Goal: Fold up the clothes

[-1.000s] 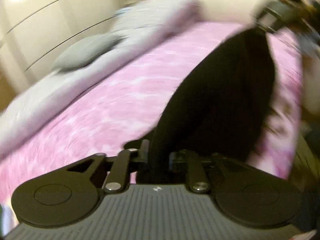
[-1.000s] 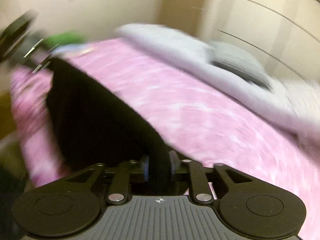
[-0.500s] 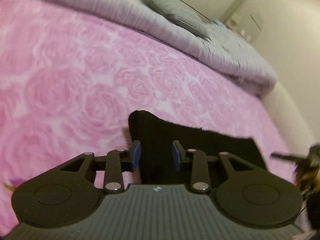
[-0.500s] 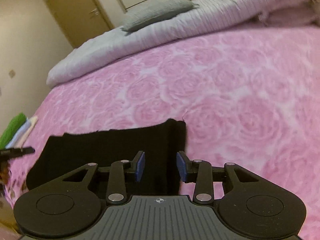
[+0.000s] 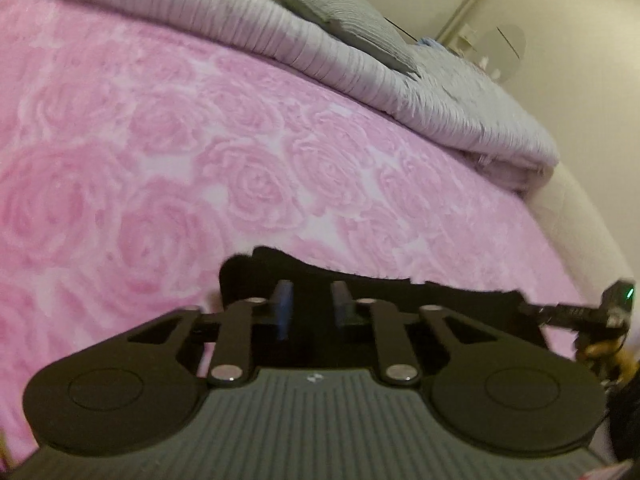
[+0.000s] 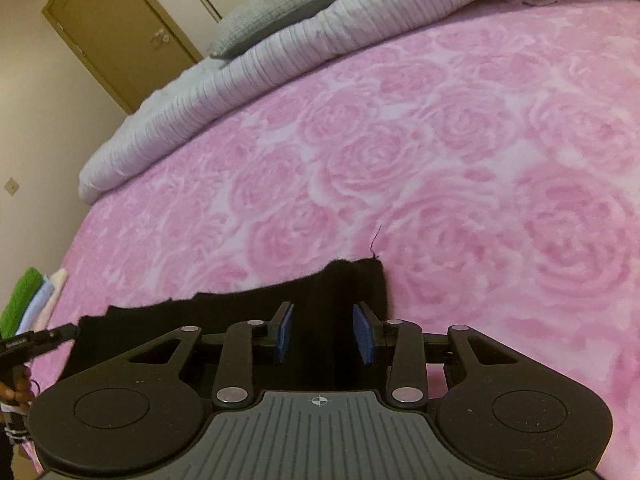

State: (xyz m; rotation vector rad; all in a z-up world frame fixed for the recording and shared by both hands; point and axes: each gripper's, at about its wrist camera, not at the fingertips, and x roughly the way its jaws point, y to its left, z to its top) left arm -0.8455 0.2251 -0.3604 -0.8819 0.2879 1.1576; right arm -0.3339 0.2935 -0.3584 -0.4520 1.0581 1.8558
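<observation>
- A black, soft fabric garment (image 5: 384,292) is seen lying flat on a pink rose-patterned bedspread (image 5: 168,168), in the lower middle of both views.
- In the left wrist view, the left gripper (image 5: 310,308) is placed over the garment's left end, its blue pads (image 5: 283,306) apart with the black cloth lying between and beneath them; the jaws have just been closing, yet a gap is kept and no pinch on the cloth can be made out.
- In the right wrist view, the right gripper (image 6: 323,334) is held over the garment's right end, near its squared corner; its jaws have just been closing too, a moderate gap is left, and the cloth beneath is not seen to be clamped.
- A loose black thread (image 6: 375,240) is seen standing up from that corner.
- The other gripper is glimpsed at the lower right edge of the left view and at the lower left edge of the right view.
- A ribbed pale lilac duvet (image 6: 248,68) is bunched along the top of the bed, with a grey knitted cushion (image 6: 288,8) resting on it.
- Folded green, blue and cream cloths (image 6: 32,300) are stacked at the left edge of the right view.
- A brown door (image 6: 116,28) is seen at the upper left.
</observation>
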